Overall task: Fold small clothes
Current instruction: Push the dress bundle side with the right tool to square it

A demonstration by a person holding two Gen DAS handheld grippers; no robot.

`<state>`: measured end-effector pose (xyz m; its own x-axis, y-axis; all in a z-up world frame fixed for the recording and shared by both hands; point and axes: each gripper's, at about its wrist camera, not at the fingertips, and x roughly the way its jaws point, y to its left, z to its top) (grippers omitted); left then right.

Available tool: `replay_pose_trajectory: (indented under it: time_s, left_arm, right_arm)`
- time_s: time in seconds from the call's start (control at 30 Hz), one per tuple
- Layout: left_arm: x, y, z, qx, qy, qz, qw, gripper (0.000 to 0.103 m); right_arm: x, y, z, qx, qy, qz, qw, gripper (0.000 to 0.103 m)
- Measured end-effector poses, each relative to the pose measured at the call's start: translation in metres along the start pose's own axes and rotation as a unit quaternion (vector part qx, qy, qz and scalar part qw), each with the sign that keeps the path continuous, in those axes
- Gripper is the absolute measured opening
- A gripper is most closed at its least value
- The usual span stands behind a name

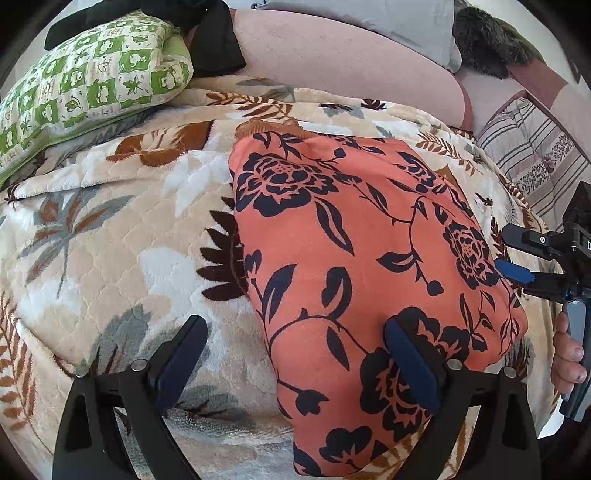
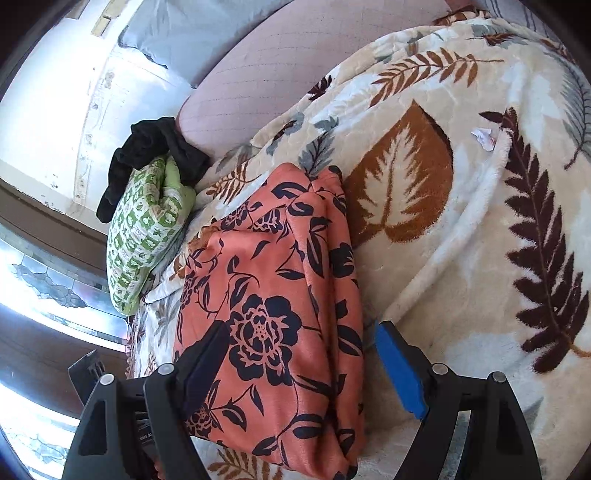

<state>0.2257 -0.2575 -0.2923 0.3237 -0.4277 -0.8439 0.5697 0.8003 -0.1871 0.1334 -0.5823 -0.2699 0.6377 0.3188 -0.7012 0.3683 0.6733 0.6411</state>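
Folded orange garment (image 1: 354,266) with black floral print, lying flat as a compact, roughly rectangular bundle on a cream fleece blanket (image 1: 110,258) patterned with brown and grey leaves. Layered fold edges visible along one long side in the right wrist view (image 2: 273,295). Left gripper (image 1: 295,365) above the near end of the garment, jaws spread wide: one dark-blue pad over the printed cloth, the other over bare blanket beside it; nothing pinched. Contact between pad and cloth not determinable. Right gripper (image 2: 299,365) at the opposite side of the bundle, jaws likewise spread and empty, straddling the garment's edge: one finger over the cloth, the blue-padded finger over the blanket just beside the folded layers. Same gripper seen at the right border of the left wrist view (image 1: 517,254), blue pad close to the garment's edge, part of a hand (image 1: 569,354) on its grey handle. Green-and-white patterned cushion (image 1: 88,85) well apart from the garment, near the blanket's far edge, with a black cloth (image 2: 147,155) draped over it. Pale pink quilted bedding (image 1: 347,62) beyond the blanket; grey pillow (image 1: 373,18) behind that. Striped bedding (image 1: 532,155) off to the side. Small scrap of white paper (image 2: 484,138) on the blanket, well apart from the garment.
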Motion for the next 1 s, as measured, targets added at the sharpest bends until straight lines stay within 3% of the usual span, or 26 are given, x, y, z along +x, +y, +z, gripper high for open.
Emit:
replay_pose_trajectory:
  time_s: [0.5,1.0]
  left_arm:
    - [0.009,0.004,0.002,-0.015,0.010,-0.022,0.9996,0.097]
    - [0.012,0.005,0.002,-0.026,0.018,-0.048,0.9983,0.097]
  right_arm:
    - [0.031,-0.028,0.001,0.047,0.049,0.042,0.997,0.084]
    - [0.038,-0.023,-0.002,0.029,0.034,0.098,0.994,0.084]
